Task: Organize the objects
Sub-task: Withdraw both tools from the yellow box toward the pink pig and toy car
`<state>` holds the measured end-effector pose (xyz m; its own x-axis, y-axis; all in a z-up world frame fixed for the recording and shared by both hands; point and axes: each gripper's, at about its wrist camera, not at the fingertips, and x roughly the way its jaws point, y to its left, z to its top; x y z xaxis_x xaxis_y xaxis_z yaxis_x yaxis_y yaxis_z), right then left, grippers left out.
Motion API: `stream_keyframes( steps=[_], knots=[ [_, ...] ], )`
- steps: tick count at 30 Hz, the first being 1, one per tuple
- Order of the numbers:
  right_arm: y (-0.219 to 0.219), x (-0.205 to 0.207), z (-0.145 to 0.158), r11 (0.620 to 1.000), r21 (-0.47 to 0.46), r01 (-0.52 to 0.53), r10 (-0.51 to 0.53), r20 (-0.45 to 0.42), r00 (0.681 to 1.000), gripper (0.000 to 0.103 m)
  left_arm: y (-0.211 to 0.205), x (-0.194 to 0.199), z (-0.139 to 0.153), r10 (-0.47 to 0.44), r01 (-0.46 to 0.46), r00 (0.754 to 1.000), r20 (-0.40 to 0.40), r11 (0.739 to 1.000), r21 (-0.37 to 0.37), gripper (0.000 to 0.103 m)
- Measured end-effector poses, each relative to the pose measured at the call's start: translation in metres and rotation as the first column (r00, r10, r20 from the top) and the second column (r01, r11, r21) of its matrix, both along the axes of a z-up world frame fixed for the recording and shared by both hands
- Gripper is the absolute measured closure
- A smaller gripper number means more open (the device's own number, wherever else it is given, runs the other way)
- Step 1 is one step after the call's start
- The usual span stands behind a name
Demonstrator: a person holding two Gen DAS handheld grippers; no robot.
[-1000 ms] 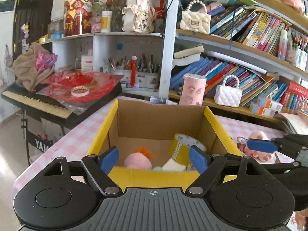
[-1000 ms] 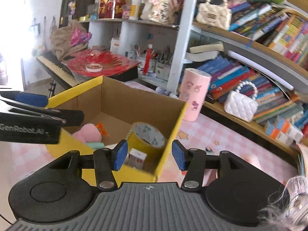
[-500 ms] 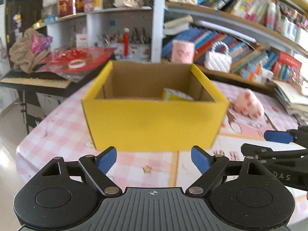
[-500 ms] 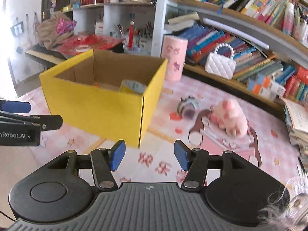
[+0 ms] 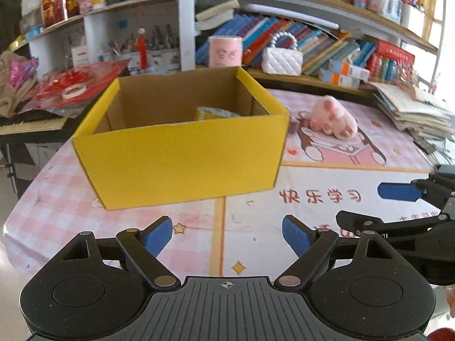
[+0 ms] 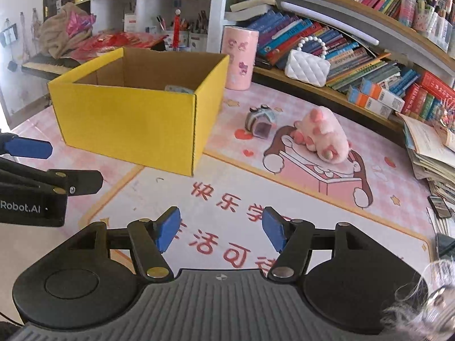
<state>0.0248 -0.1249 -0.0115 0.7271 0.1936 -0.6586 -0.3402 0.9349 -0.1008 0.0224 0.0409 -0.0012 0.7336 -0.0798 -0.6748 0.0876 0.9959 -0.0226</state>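
Right wrist view shows I have pulled back from the yellow box [image 6: 133,113]; a second ago I hung right over it. My right gripper [image 6: 220,230] is opening with nothing between its pads, and my left gripper [image 5: 227,237] stays spread and empty. The tape roll [image 5: 216,112] sits inside the box. The pink plush [image 6: 322,136] and small toy [image 6: 260,120] wait on the mat, probably next

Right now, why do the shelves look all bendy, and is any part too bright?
Left wrist view: the fisheye lens curves the bookshelf, and the yellow box looks slightly blurred. Right wrist view: the shelves bow too, and daylight washes out the left edge.
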Motion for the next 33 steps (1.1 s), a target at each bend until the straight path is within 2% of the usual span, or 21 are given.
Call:
stream_keyframes(
  steps=[12, 24, 28, 33],
  knots=[
    [-0.036, -0.010, -0.003, 0.991, 0.013, 0.132, -0.132, -0.015, 0.991, 0.034, -0.035, 0.004, -0.005, -0.145, 0.146, 0.989, -0.037, 0.989, 0.013, 0.016],
    [-0.068, -0.019, 0.000, 0.973, 0.007, 0.231, -0.231, -0.004, 0.973, 0.033, -0.065, 0.013, -0.006, -0.227, 0.227, 0.973, -0.040, 0.974, 0.003, 0.016],
    [-0.079, -0.019, 0.000, 0.966, 0.004, 0.258, -0.258, -0.002, 0.966, 0.033, -0.074, 0.016, -0.008, -0.245, 0.245, 0.968, -0.051, 0.969, 0.003, 0.011],
    [-0.089, -0.018, -0.002, 0.962, -0.003, 0.272, -0.272, -0.015, 0.962, 0.029, -0.084, 0.020, -0.011, -0.252, 0.252, 0.966, -0.061, 0.968, -0.004, 0.011]
  ],
)
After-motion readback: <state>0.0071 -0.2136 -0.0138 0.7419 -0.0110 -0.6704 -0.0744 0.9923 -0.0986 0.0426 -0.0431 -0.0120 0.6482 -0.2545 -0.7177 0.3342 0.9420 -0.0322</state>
